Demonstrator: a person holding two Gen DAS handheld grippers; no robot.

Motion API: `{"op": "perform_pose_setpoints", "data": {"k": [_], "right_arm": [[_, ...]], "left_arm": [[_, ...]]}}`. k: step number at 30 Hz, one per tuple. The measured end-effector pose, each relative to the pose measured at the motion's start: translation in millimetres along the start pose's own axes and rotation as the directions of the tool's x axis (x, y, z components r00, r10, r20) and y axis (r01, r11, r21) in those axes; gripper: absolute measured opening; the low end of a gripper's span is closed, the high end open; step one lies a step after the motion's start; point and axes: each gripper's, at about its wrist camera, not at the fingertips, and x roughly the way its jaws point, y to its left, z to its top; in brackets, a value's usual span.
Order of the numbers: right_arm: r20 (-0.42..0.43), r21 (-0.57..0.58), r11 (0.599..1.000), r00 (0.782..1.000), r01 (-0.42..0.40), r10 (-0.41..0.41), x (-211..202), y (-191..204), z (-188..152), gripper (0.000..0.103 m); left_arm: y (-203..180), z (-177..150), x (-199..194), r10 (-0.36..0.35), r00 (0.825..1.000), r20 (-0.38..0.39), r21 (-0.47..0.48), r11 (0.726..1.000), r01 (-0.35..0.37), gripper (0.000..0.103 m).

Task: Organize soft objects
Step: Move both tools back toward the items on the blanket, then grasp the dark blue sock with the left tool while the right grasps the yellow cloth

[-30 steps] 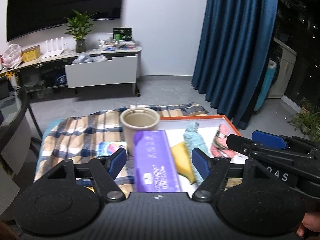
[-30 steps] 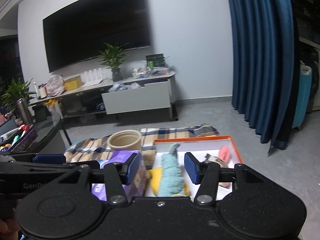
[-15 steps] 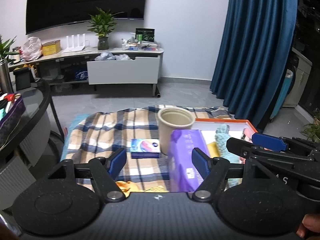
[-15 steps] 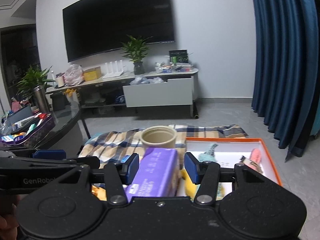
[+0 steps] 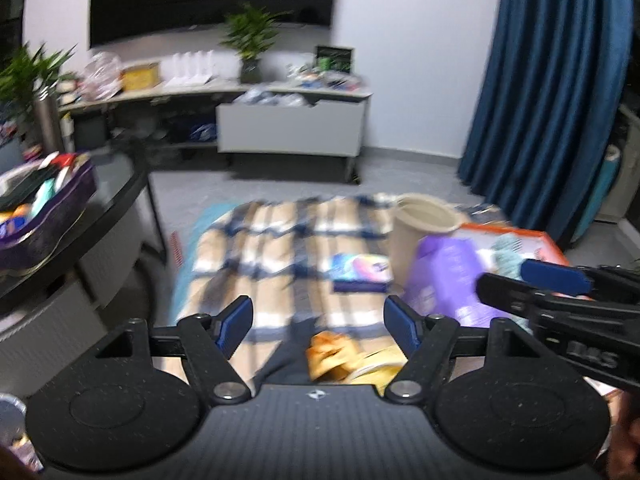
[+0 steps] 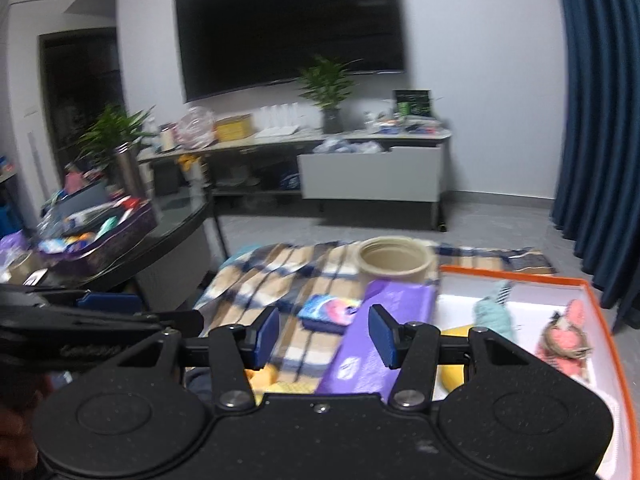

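Observation:
An orange-rimmed white tray (image 6: 592,304) at the right holds a teal knitted toy (image 6: 494,314), a pink plush toy (image 6: 564,336) and a yellow soft item (image 6: 454,372). A purple tissue pack (image 6: 380,340) lies beside the tray; it also shows in the left wrist view (image 5: 444,276). A small colourful packet (image 5: 360,270) lies on the plaid cloth (image 5: 272,248). An orange-yellow soft object (image 5: 336,354) lies just below my open, empty left gripper (image 5: 318,322). My right gripper (image 6: 324,336) is open and empty above the cloth.
A beige cup (image 6: 396,258) stands on the cloth behind the tissue pack. A round black glass table (image 6: 160,240) with a cluttered purple basket (image 5: 44,208) stands at the left. A TV console (image 6: 372,176) and a blue curtain (image 5: 552,92) are behind.
Both views have swung left: the tray and tissue pack have shifted right in frame, and the black table and orange-yellow object have come into view. Both grippers stay open.

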Motion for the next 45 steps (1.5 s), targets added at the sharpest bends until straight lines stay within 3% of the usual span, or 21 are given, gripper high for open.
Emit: {"op": "perform_pose_setpoints", "data": {"k": [6,11,18,26,29,33,36,41,43,44,45], "right_arm": [[-0.076,-0.106,0.988,0.992,-0.111,0.103,17,29,-21,0.062],[-0.146,-0.158,0.978,0.983,-0.137,0.114,38,49,-38,0.062],[-0.186,-0.182,0.975,0.979,-0.123,0.089,44,57,-59,0.067],[-0.164,-0.141,0.989,0.986,-0.048,0.025,36,48,-73,0.069],[-0.165,-0.127,0.992,0.986,-0.014,-0.007,40,47,-78,0.071],[-0.182,-0.096,0.995,0.983,0.012,-0.029,50,45,-82,0.076],[-0.197,-0.088,0.996,0.98,0.011,-0.028,61,47,-84,0.078],[-0.221,-0.068,0.997,0.974,0.024,-0.039,79,49,-88,0.078],[-0.218,-0.079,0.996,0.975,0.029,-0.046,86,50,-89,0.069],[-0.222,-0.086,0.996,0.974,0.027,-0.046,89,50,-90,0.042],[-0.224,-0.092,0.995,0.973,0.033,-0.052,91,51,-90,0.032]], "left_arm": [[34,-22,8,0.054,0.996,-0.071,-0.039,0.998,-0.057,0.074],[48,-32,11,0.063,0.993,-0.103,-0.052,0.996,-0.069,0.074],[44,-38,25,0.01,0.994,-0.105,-0.024,1.0,-0.012,0.077],[28,-46,65,-0.028,0.988,-0.15,0.042,0.999,0.034,0.077],[30,-49,78,-0.032,0.985,-0.17,0.033,0.999,0.038,0.07],[39,-53,80,-0.119,0.978,-0.169,-0.025,0.993,0.117,0.045],[41,-54,72,-0.133,0.98,-0.144,-0.022,0.991,0.132,0.039],[54,-49,53,-0.117,0.987,-0.109,-0.041,0.993,0.113,0.039],[59,-47,47,-0.107,0.989,-0.102,-0.049,0.994,0.102,0.039],[61,-46,44,-0.101,0.99,-0.096,-0.054,0.994,0.096,0.039],[62,-44,40,-0.097,0.991,-0.092,-0.058,0.994,0.092,0.039]]}}
